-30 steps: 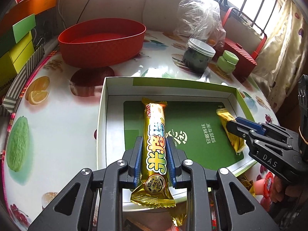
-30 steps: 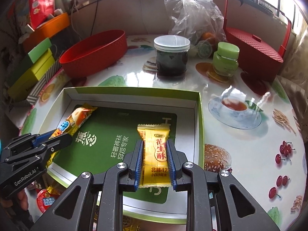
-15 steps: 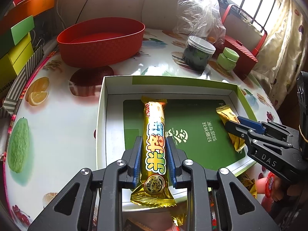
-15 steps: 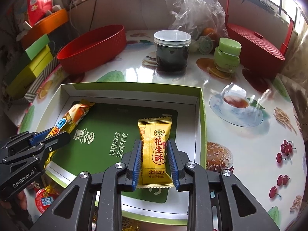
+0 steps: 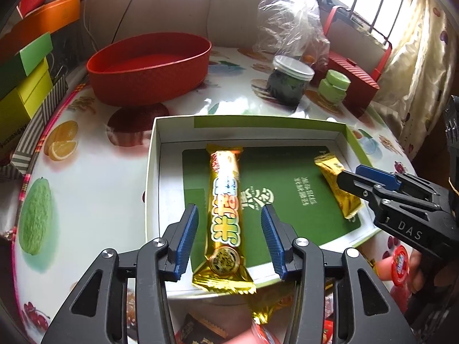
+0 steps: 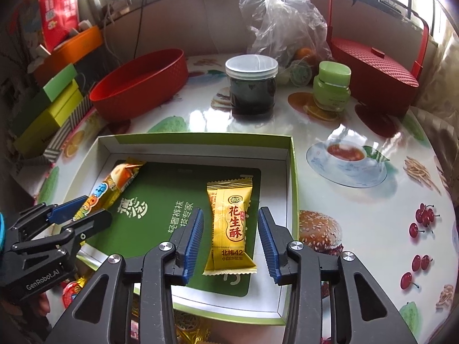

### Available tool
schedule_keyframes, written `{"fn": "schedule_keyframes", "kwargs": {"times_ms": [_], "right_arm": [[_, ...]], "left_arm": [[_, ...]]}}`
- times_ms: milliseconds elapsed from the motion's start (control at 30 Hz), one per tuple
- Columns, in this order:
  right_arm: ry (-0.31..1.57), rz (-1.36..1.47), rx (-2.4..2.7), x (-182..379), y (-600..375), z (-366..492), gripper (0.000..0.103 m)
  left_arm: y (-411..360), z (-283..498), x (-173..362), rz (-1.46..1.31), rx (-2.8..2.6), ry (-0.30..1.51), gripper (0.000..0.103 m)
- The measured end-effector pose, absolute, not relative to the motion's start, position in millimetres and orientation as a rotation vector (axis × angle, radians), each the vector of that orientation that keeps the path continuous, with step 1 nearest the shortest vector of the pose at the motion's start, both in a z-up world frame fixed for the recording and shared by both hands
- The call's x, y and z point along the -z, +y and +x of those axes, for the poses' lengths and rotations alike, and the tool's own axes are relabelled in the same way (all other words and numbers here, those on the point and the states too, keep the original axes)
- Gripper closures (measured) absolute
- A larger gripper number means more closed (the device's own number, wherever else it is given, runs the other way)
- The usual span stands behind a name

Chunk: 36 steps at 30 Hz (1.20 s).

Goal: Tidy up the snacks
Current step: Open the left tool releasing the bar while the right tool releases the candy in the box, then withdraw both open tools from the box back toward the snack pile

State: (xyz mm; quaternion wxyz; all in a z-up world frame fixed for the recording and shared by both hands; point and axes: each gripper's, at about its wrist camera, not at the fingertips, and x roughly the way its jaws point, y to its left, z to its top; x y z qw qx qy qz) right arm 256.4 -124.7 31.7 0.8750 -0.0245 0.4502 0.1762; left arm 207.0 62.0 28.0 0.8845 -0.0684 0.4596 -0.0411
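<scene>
A long gold rice bar point(image 5: 225, 209) lies in the left half of the shallow green-and-white box point(image 5: 152, 172), its near end over the front rim. My left gripper point(image 5: 229, 238) straddles it with jaws opening, pads clear of the wrapper. In the right wrist view a small yellow peanut candy packet point(image 6: 231, 223) lies flat on the box point(image 6: 292, 172) floor. My right gripper point(image 6: 231, 240) is around it, jaws opening, blue pads apart from it. Each gripper shows in the other's view: the right gripper point(image 5: 355, 177) and the left gripper point(image 6: 86, 212).
A red oval basket point(image 5: 149, 66), a dark jar with a white lid point(image 6: 251, 86), a small green jar point(image 6: 331, 89), a plastic bag point(image 6: 284, 20) and a red handled basket point(image 6: 373, 71) stand behind the box. Loose snacks point(image 5: 264, 306) lie under the grippers. Coloured boxes point(image 5: 25, 86) are stacked at left.
Both grippers' jaws have spread apart and let go of their snacks. The gold bar and the yellow packet now rest in the box. Neither hand has shifted noticeably.
</scene>
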Motion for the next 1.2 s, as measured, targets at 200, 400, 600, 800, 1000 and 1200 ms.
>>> {"fn": "schedule_keyframes", "kwargs": {"times_ms": [200, 400, 600, 800, 1000, 1200], "right_arm": [[0.921, -0.032, -0.37, -40, -127, 247, 0.061], [0.89, -0.026, -0.373, -50, -130, 230, 0.06], [0.857, -0.004, -0.368, -61, -137, 211, 0.06], [0.827, -0.006, -0.361, -70, -144, 192, 0.06], [0.81, -0.012, -0.354, -72, -151, 172, 0.06], [0.801, -0.011, -0.354, -72, -159, 155, 0.058]], "left_arm": [[58, 194, -39, -0.134, 0.082, 0.931, 0.056], [54, 178, -47, -0.124, 0.079, 0.905, 0.056], [53, 161, -53, -0.115, 0.07, 0.884, 0.056], [54, 145, -57, -0.106, 0.052, 0.87, 0.056], [51, 129, -58, -0.089, 0.048, 0.863, 0.056], [45, 112, -58, -0.083, 0.06, 0.859, 0.056]]}}
